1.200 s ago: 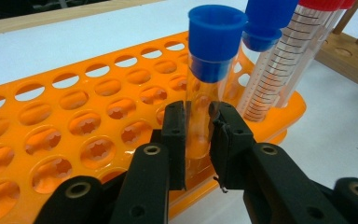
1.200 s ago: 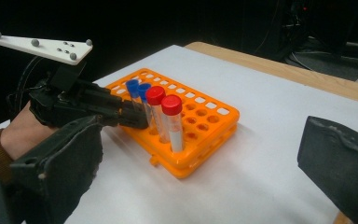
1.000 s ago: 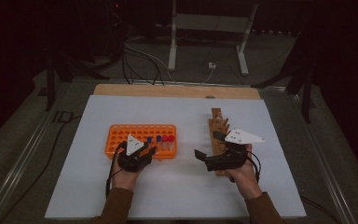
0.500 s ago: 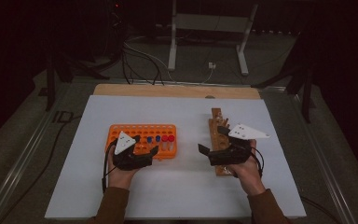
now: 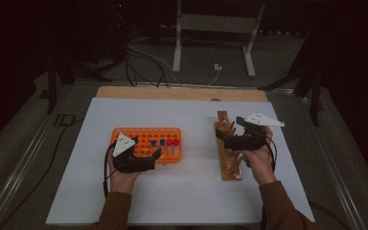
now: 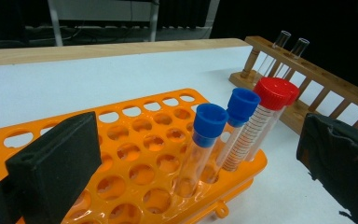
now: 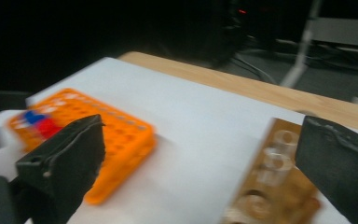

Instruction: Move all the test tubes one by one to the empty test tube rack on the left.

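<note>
An orange tube rack (image 5: 143, 136) (image 6: 135, 154) lies left of centre on the white table. Two blue-capped tubes (image 6: 205, 140) and a red-capped tube (image 6: 265, 116) stand at its right end. My left gripper (image 5: 154, 154) (image 6: 200, 140) sits at the rack's near edge. Its jaws have just been opening and now stand wide on either side of the tubes, touching none of them. My right gripper (image 5: 226, 139) (image 7: 200, 158) hovers over a wooden tube rack (image 5: 231, 165) (image 7: 270, 186). Its jaws have just been closing slightly, and they are open with nothing between them.
Clear uncapped tubes (image 6: 286, 46) stand in the wooden rack's far end. The white table sheet (image 5: 191, 191) lies on a wooden board (image 5: 172, 92). Beyond it are cables and a metal stand (image 5: 211, 28) on the floor.
The left gripper's jaws have spread apart near the capped tubes. The right hand has moved away from the person along the wooden rack.
</note>
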`<state>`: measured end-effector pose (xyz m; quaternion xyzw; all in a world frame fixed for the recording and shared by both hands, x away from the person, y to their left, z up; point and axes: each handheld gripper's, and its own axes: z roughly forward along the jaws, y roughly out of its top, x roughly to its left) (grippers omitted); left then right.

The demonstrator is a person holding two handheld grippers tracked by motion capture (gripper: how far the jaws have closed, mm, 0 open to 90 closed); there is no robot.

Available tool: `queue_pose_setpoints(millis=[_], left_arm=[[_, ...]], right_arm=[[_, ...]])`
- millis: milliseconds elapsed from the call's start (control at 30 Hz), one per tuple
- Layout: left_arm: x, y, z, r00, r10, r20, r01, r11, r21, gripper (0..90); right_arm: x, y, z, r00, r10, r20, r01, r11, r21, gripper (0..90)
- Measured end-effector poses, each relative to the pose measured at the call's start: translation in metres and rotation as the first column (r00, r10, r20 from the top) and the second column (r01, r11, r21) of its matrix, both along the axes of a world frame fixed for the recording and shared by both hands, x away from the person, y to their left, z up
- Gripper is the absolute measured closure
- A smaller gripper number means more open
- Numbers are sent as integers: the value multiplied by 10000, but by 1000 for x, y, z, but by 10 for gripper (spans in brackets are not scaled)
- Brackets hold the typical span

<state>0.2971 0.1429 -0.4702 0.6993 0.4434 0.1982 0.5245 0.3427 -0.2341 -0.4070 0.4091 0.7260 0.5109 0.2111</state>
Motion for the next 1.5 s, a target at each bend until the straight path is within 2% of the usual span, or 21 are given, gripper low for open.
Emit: queue_pose_setpoints(millis=[100,233,333,500,700,833,1000,1133,1367,1500], left_arm=[[0,0,0,10000,8,-14,-8,10000,23,5],[1,0,0,10000,52,-44,-52,10000,0,5],[1,1,0,9999,113,-42,-113,9999,-38,5],[0,1,0,9999,140,-19,-140,9999,-84,5],[0,3,0,9998,190,-18,-190,9998,-94,5],[0,2,0,9999,170,-23,-170,9998,-127,5],[1,2,0,9999,161,-27,-161,9998,-91,5],[1,2,0,9998,182,-52,-183,9998,-110,5],[1,1,0,9998,189,-72,-190,9998,-98,5],[1,2,0,9998,197,-86,-198,9997,-108,5]], right_arm=[[14,-7,-8,9990,-293,-350,291,9996,-64,108],[28,-9,-18,9953,-698,-667,662,9963,-546,175],[36,-9,-25,9927,-879,-824,812,9933,-817,271],[46,-9,-35,9878,-1212,-977,1102,9876,-1115,461],[53,-4,-43,9837,-1359,-1175,1172,9812,-1534,624],[53,-2,-46,9836,-1397,-1144,1182,9771,-1767,702],[52,1,-48,9827,-1431,-1175,1198,9752,-1861,746],[49,1,-50,9830,-1556,-976,1335,9702,-2024,755],[48,2,-50,9814,-1647,-990,1427,9697,-1981,761],[47,-1,-47,9806,-1675,-1014,1484,9737,-1730,761]])
